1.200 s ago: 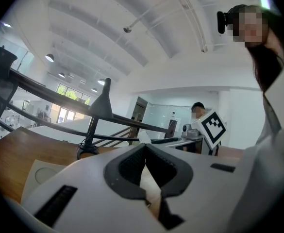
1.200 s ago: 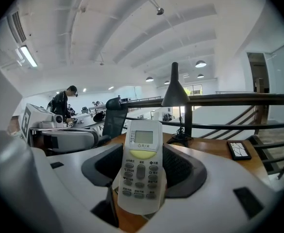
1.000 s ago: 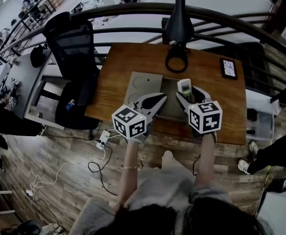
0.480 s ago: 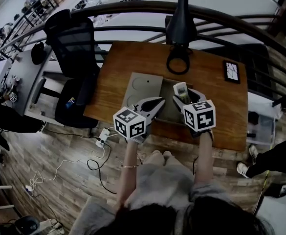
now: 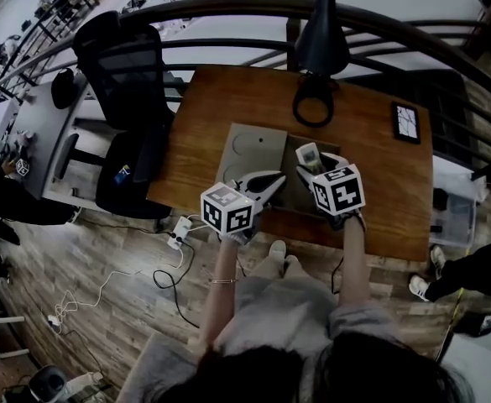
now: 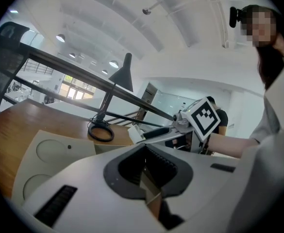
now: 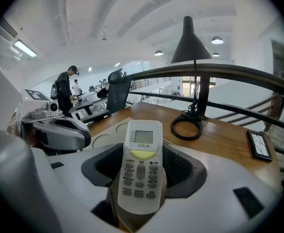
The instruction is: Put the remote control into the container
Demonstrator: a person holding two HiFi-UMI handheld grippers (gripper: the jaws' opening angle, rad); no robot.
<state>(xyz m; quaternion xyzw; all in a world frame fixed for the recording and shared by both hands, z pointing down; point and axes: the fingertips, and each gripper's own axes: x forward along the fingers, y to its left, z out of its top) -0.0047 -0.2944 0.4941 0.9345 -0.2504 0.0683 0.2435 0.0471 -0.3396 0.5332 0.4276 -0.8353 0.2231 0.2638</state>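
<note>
A white remote control (image 7: pixel 141 169) with a small screen and grey buttons sits between the jaws of my right gripper (image 7: pixel 141 181), which is shut on it. In the head view the remote control (image 5: pixel 309 154) and right gripper (image 5: pixel 313 161) hang over the right part of the flat grey container (image 5: pixel 253 145) on the wooden table. The container's pale surface with round recesses (image 6: pixel 44 152) lies left of the remote. My left gripper (image 5: pixel 266 183) hovers over the container's near edge, its jaws together with nothing between them (image 6: pixel 144 171).
A black lamp with a ring base (image 5: pixel 313 110) stands at the back of the table (image 5: pixel 203 124). A dark phone (image 5: pixel 406 122) lies at the far right. A black office chair (image 5: pixel 127 74) stands to the left, and a railing runs behind the table.
My right gripper has drifted slightly left with the remote, further over the container. The left gripper has barely moved.
</note>
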